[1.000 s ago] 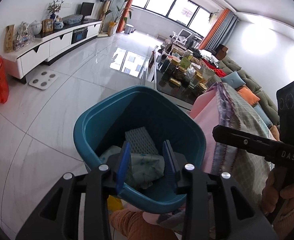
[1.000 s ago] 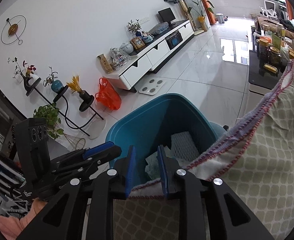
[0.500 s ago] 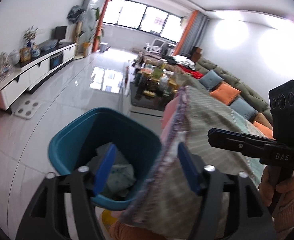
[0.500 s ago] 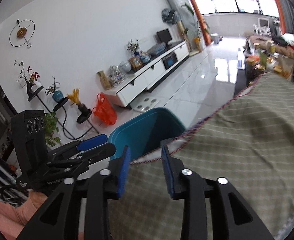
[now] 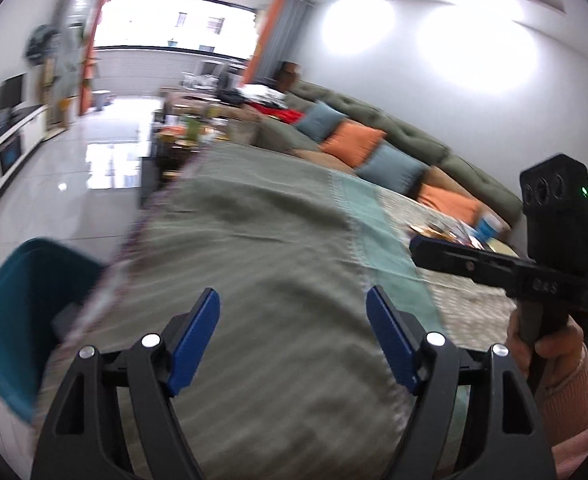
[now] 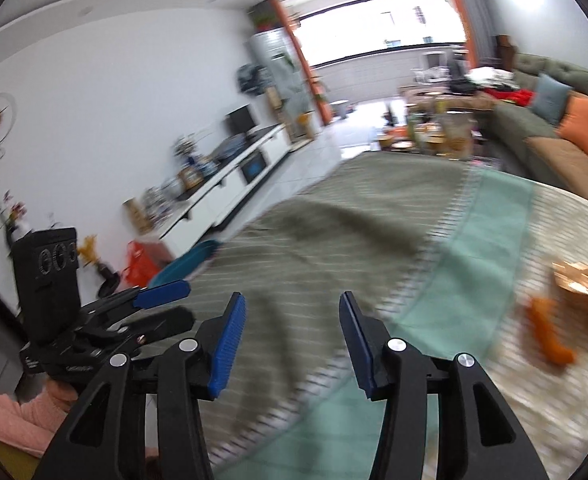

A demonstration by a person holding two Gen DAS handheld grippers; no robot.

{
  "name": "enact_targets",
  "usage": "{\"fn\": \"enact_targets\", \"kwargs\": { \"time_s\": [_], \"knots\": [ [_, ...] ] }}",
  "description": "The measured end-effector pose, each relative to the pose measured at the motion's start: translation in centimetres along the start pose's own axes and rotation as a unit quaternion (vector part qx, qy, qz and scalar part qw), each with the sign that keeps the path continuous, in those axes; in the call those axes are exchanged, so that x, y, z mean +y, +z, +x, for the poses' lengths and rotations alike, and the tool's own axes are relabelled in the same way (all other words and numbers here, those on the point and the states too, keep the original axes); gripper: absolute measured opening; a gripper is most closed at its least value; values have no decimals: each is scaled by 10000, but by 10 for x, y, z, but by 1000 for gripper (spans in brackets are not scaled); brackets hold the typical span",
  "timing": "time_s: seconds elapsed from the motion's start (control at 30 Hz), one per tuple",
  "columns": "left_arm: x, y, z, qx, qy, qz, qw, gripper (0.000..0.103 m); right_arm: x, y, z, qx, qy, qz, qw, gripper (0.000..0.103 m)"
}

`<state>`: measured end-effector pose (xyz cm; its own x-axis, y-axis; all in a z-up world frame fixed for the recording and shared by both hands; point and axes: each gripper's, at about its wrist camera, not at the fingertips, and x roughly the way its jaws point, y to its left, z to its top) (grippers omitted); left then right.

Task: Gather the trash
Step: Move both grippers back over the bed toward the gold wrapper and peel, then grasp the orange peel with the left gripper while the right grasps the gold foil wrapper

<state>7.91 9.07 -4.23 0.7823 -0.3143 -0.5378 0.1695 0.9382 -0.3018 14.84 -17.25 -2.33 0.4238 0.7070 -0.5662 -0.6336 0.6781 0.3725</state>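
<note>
Both views are motion-blurred. My left gripper is open and empty above a grey-green patterned tablecloth on the table. My right gripper is open and empty above the same cloth. A teal trash bin stands at the table's left edge, its rim just showing past the cloth. An orange scrap and a crumpled brown wrapper lie on the cloth to the right. Each gripper shows in the other's view, the right one and the left one.
A sofa with orange and blue cushions runs along the right wall. A crowded coffee table stands beyond the cloth. A white TV cabinet lines the left wall, with an orange bag on the floor. More items lie at the table's far right.
Both grippers let go of the tablecloth edge and opened wide. The cloth dropped back flat over the table. Both views swung up from the bin to the tabletop.
</note>
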Motion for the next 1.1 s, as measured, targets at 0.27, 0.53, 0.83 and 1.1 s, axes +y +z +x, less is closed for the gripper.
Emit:
{"fn": "enact_targets", "kwargs": {
  "time_s": [0.27,0.53,0.83,1.1],
  "knots": [
    [-71,14,57,442,-681,611,9948,77,-73,-6,-52,-426,-790,600,9942,57],
    [-123,25,103,745,-922,959,9883,77,-124,-10,-79,-617,-1185,967,9863,60],
    [-149,30,129,848,-853,1125,9864,77,-156,-15,-90,-671,-1331,1184,9817,60],
    [-157,34,140,889,-825,1232,9849,77,-175,-12,-92,-636,-1416,1297,9793,64]
  ]
}}
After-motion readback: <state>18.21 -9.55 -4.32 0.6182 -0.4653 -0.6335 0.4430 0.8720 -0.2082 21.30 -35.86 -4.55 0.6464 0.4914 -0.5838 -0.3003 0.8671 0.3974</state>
